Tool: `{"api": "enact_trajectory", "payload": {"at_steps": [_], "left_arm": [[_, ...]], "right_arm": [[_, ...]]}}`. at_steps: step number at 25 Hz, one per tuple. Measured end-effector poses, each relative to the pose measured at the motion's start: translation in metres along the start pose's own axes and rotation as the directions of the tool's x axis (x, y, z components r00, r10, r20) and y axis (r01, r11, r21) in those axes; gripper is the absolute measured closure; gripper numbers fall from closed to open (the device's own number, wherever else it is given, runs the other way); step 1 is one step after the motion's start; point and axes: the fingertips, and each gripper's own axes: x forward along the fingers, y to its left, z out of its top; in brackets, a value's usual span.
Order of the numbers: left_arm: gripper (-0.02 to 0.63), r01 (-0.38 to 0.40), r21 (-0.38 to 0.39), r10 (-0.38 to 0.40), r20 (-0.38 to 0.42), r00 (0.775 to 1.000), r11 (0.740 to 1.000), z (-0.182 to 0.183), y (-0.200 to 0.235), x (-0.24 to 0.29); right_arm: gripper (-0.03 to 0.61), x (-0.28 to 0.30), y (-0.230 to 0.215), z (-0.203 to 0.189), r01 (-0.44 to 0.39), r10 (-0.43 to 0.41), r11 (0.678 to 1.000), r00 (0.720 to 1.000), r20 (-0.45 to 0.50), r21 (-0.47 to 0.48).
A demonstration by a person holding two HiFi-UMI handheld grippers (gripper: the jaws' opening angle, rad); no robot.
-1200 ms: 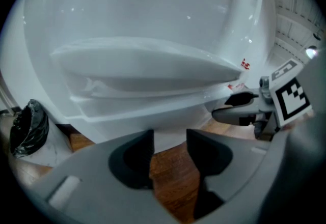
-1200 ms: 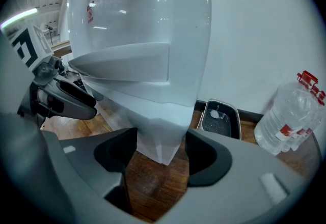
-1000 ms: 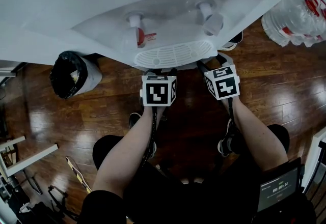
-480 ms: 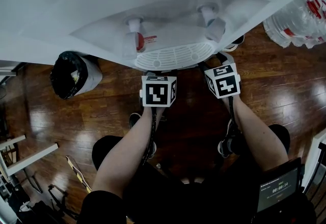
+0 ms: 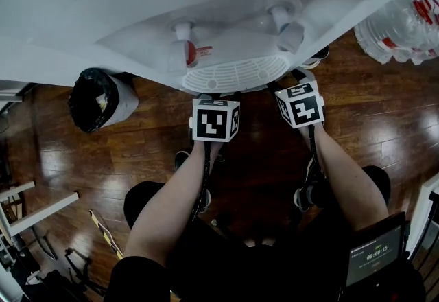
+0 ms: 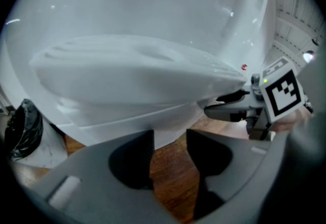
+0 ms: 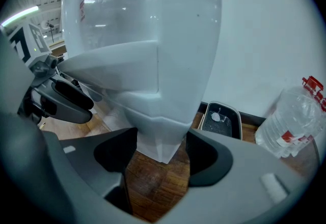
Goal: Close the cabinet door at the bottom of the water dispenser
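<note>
Left claw [image 6: 169,139]: jaws apart and empty. Between them I see only the dark brown wooden plank floor [image 6: 173,172].
Right claw [image 7: 160,139]: spread wide, gripping nothing. A corner of the dispenser's lower body [image 7: 153,126] shows past the tips at twelve o'clock, apart from them.
Cabinet door: at twelve o'clock from both claws, low on the tall white plastic water dispenser [image 5: 226,33], beneath its white slotted drip tray [image 5: 233,74]. The overhang hides it from the head view, and I cannot make out its seam or how far it is ajar.
Step in hand: my reading is the approach, with no contact yet.
Doing it well: I would drop one claw under the tray and lay a jaw's flat on the door's free edge, away from the hinge. Then I would push steadily until the door is flush, with no gripping. The other claw should stay clear of the closing gap.
Further off: a black-lined round bin [image 5: 96,98] at nine o'clock, clear water bottles [image 5: 401,26] at two o'clock.
Against a second ago: both claws sit where they were, spread as wide. Only my head camera has shifted slightly.
</note>
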Motion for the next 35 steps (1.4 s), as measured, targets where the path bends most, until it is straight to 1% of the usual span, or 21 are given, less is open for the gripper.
{"api": "enact_trajectory", "payload": {"at_steps": [2,4,6,9,10,11,14,16,17,18,19,21,23,25,27,29,30,32,33,34,35], "left_arm": [[0.397,0.037,0.018,-0.037,-0.011,0.999,0.999,0.0,-0.011,0.001],[0.397,0.058,0.045,-0.057,-0.025,0.998,0.997,-0.002,-0.02,0.003],[0.399,0.068,0.071,-0.066,-0.032,0.997,0.995,-0.003,-0.026,0.006],[0.437,0.074,0.1,-0.071,-0.029,0.997,0.992,-0.004,-0.028,0.008],[0.443,0.073,0.105,-0.07,-0.028,0.997,0.992,-0.005,-0.028,0.008],[0.443,0.073,0.108,-0.071,-0.025,0.997,0.991,-0.007,-0.029,0.007],[0.479,0.081,0.095,-0.081,-0.004,0.997,0.992,-0.005,-0.035,0.002],[0.525,0.093,0.094,-0.096,0.026,0.995,0.991,0.001,-0.044,-0.003],[0.556,0.099,0.106,-0.104,0.041,0.994,0.989,0.002,-0.05,-0.007],[0.591,0.108,0.127,-0.115,0.054,0.992,0.986,0.001,-0.059,-0.012],[0.594,0.12,0.152,-0.131,0.065,0.989,0.981,-0.002,-0.069,-0.019],[0.594,0.149,0.193,-0.167,0.082,0.983,0.97,-0.01,-0.088,-0.034],[0.594,0.155,0.208,-0.178,0.095,0.979,0.966,-0.02,-0.098,-0.046],[0.594,0.144,0.202,-0.169,0.111,0.979,0.969,-0.029,-0.101,-0.056],[0.594,0.149,0.182,-0.175,0.133,0.976,0.972,-0.032,-0.108,-0.07],[0.594,0.161,0.18,-0.192,0.171,0.966,0.97,-0.034,-0.118,-0.086],[0.594,0.149,0.194,-0.187,0.194,0.963,0.97,-0.038,-0.119,-0.093],[0.594,0.082,0.225,-0.134,0.224,0.965,0.971,-0.052,-0.112,-0.099],[0.594,0.051,0.225,-0.103,0.228,0.968,0.973,-0.059,-0.107,-0.101],[0.594,0.038,0.208,-0.086,0.229,0.97,0.977,-0.064,-0.105,-0.103],[0.594,0.044,0.182,-0.088,0.237,0.968,0.982,-0.066,-0.106,-0.109]], "right_arm": [[0.281,0.002,-0.002,-0.002,0.0,0.0,1.0,1.0,-0.019,0.001],[0.281,0.005,-0.004,-0.006,0.007,-0.007,1.0,0.999,-0.036,0.011],[0.281,0.006,-0.003,-0.008,0.003,-0.001,0.999,1.0,-0.03,0.051],[0.275,-0.003,0.008,-0.003,-0.032,0.034,0.992,0.999,-0.012,0.122],[0.307,-0.008,0.011,-0.002,-0.041,0.042,0.991,0.999,-0.004,0.126],[0.362,-0.013,0.015,-0.002,-0.049,0.048,0.991,0.999,0.008,0.122],[0.423,-0.03,0.022,0.003,-0.084,0.076,0.989,0.995,0.063,0.121],[0.456,-0.04,0.025,0.01,-0.113,0.098,0.983,0.99,0.104,0.148],[0.474,-0.046,0.028,0.014,-0.128,0.108,0.978,0.986,0.125,0.163],[0.506,-0.055,0.033,0.016,-0.143,0.118,0.974,0.982,0.144,0.175],[0.54,-0.066,0.04,0.018,-0.156,0.127,0.971,0.979,0.163,0.182],[0.566,-0.09,0.055,0.022,-0.18,0.144,0.967,0.971,0.193,0.182],[0.574,-0.11,0.071,0.025,-0.207,0.167,0.963,0.96,0.224,0.171],[0.574,-0.126,0.083,0.028,-0.231,0.187,0.961,0.949,0.256,0.153],[0.574,-0.138,0.09,0.028,-0.231,0.19,0.966,0.941,0.28,0.12],[0.574,-0.147,0.095,0.019,-0.213,0.181,0.973,0.942,0.284,0.086],[0.574,-0.151,0.098,0.011,-0.207,0.177,0.975,0.943,0.28,0.08],[0.574,-0.16,0.106,-0.003,-0.212,0.18,0.973,0.942,0.282,0.087],[0.574,-0.166,0.11,-0.006,-0.218,0.183,0.972,0.939,0.292,0.092],[0.574,-0.172,0.114,-0.008,-0.222,0.184,0.97,0.934,0.305,0.095],[0.574,-0.177,0.117,-0.011,-0.223,0.183,0.97,0.931,0.316,0.096]]}}
